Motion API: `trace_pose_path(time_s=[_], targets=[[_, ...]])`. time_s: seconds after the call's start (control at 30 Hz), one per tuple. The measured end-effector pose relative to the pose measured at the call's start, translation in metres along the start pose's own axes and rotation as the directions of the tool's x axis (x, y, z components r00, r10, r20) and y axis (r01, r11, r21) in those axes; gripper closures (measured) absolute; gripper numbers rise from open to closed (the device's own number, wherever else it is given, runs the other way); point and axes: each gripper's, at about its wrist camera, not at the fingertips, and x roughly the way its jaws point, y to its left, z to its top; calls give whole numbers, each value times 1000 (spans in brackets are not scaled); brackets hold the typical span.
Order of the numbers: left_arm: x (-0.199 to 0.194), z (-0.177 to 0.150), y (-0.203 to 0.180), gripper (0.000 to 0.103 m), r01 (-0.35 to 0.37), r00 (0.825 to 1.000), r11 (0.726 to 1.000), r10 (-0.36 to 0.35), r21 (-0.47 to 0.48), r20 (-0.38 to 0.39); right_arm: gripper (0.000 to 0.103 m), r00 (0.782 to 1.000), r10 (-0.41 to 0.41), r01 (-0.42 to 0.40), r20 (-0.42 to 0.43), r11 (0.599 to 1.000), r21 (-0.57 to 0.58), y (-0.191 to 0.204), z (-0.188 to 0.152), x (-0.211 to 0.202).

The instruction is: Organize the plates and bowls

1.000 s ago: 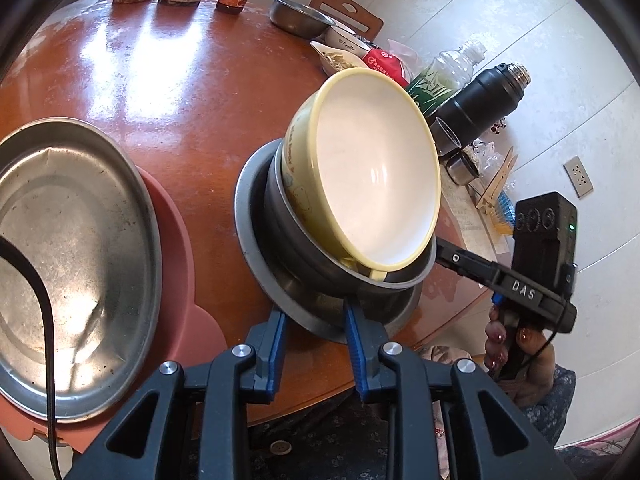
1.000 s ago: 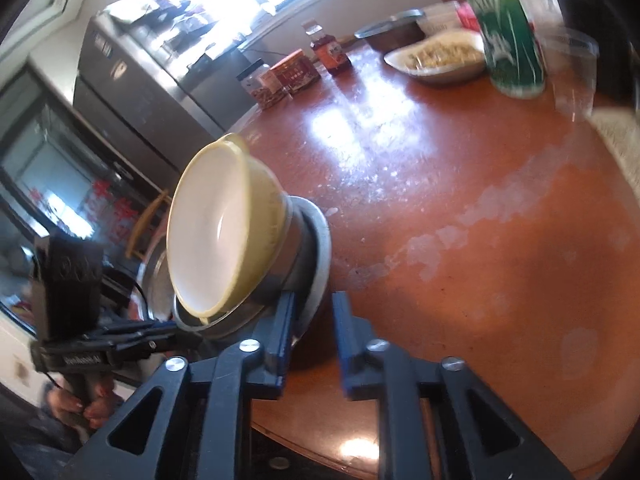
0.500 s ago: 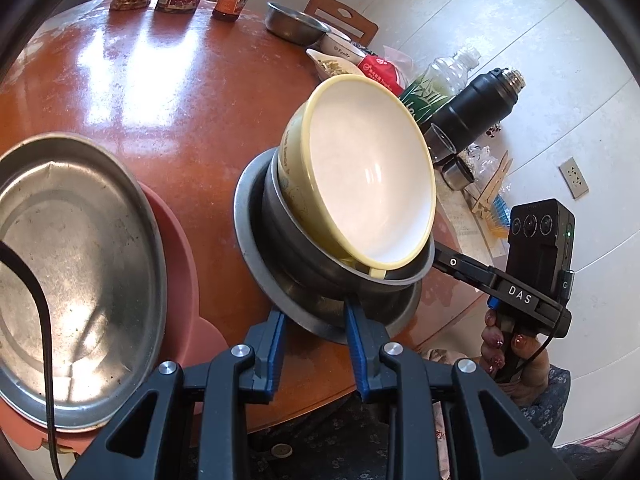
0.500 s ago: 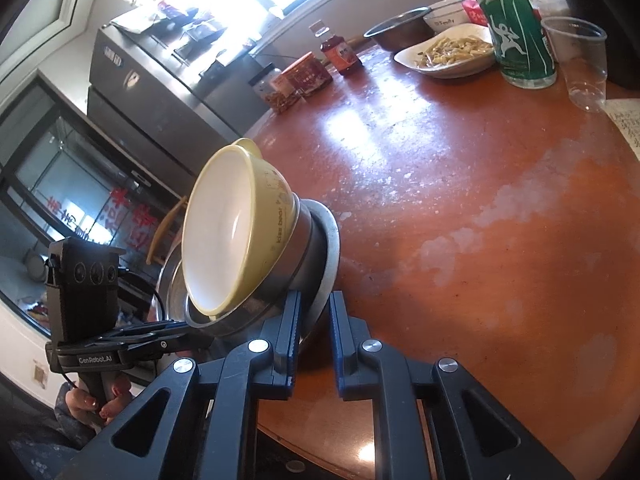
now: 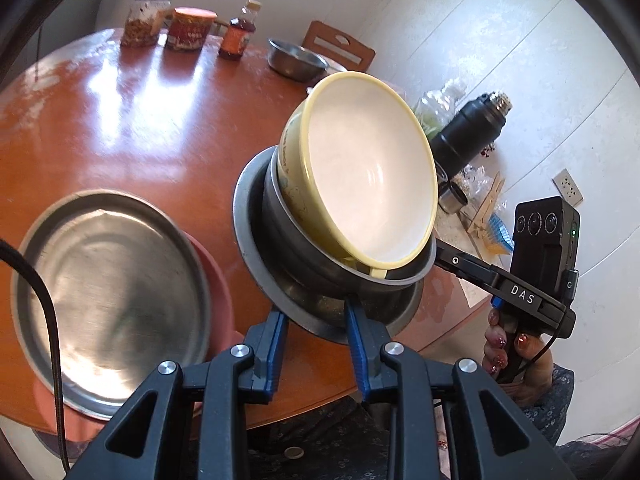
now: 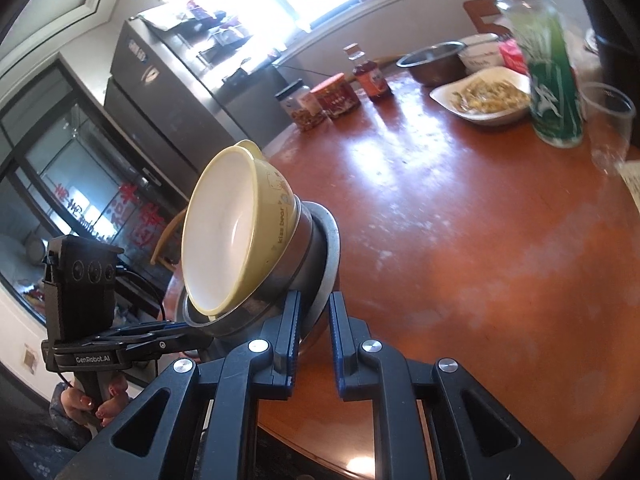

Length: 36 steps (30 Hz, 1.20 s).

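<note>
Stacked yellow bowl [image 5: 372, 192] in steel bowl [image 5: 304, 256] on steel plate [image 5: 256, 248], tilted above table [image 5: 120, 128] near edge, plate rim pinched by left gripper [image 5: 314, 322] and right gripper [image 6: 314, 312], both clamped.

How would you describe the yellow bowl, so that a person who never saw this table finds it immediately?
Start at the round reddish-brown table and go to its near edge, where a stack of dishes is held tilted between two grippers. The yellow bowl is the top piece, nested in a steel bowl on a steel plate. It alone is pale yellow outside, white inside.
</note>
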Motion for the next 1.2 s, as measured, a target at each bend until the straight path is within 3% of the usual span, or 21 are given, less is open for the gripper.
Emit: trace_pose_path(time_s=[0.6,0.9,1.2], targets=[[-77,-16,59,73,-111,988,992,116,-54,106,88,994,80,-90,-72,986,-138,81,25,76],[-81,-31,87,73,-135,987,987,142,-81,81,88,988,77,-95,-131,986,-139,97,6,111],[-78,-37,97,73,-120,989,990,125,-81,72,88,989,49,-69,-140,987,-146,100,0,118]])
